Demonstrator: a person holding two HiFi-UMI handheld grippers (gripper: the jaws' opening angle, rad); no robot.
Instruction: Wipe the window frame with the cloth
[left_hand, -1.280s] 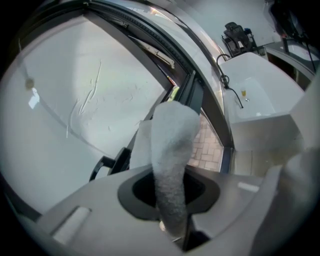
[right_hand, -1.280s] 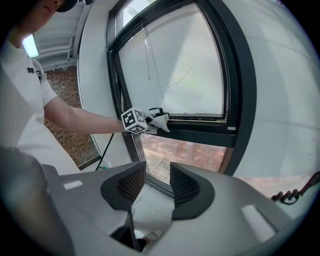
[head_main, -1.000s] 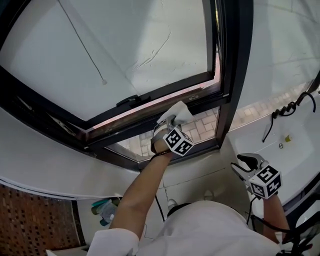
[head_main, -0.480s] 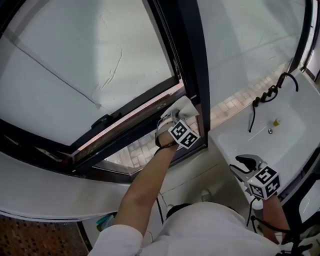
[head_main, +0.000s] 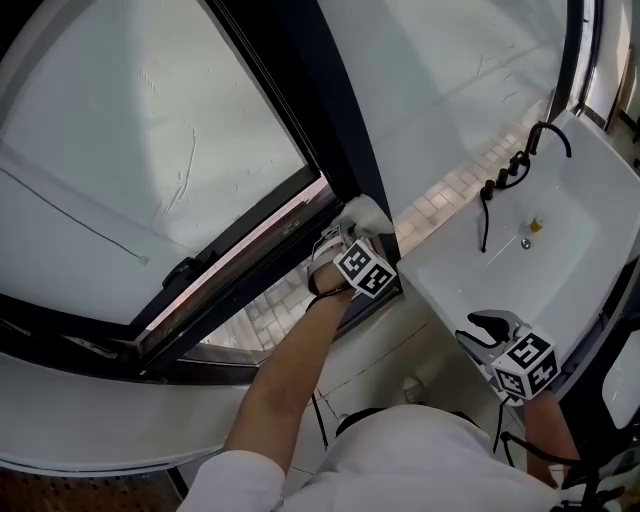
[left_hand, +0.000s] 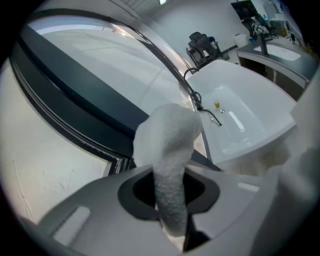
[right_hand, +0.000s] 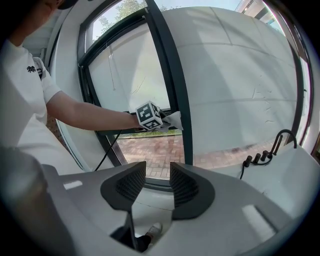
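Observation:
My left gripper (head_main: 348, 238) is shut on a white cloth (head_main: 366, 215), pressing it into the lower corner of the dark window frame (head_main: 340, 150) where the sash meets the vertical post. Seen from the left gripper view, the cloth (left_hand: 167, 150) rises between the jaws against the frame (left_hand: 85, 107). Lower right, my right gripper (head_main: 483, 330) hangs open with nothing in it, away from the window. The right gripper view shows its jaws apart around (right_hand: 157, 186), with the left gripper's marker cube (right_hand: 149, 115) and cloth (right_hand: 175, 120) at the frame post (right_hand: 175, 95).
A white sink basin (head_main: 520, 260) with a dark faucet (head_main: 500, 180) sits to the right of the window. Brick paving (head_main: 270, 305) shows through the opening below the sash. A black cable (right_hand: 107, 150) runs down under the left arm.
The left gripper has slid the cloth rightward along the lower sash into the corner by the vertical post. The head view has swung, and the right gripper stays low at the right.

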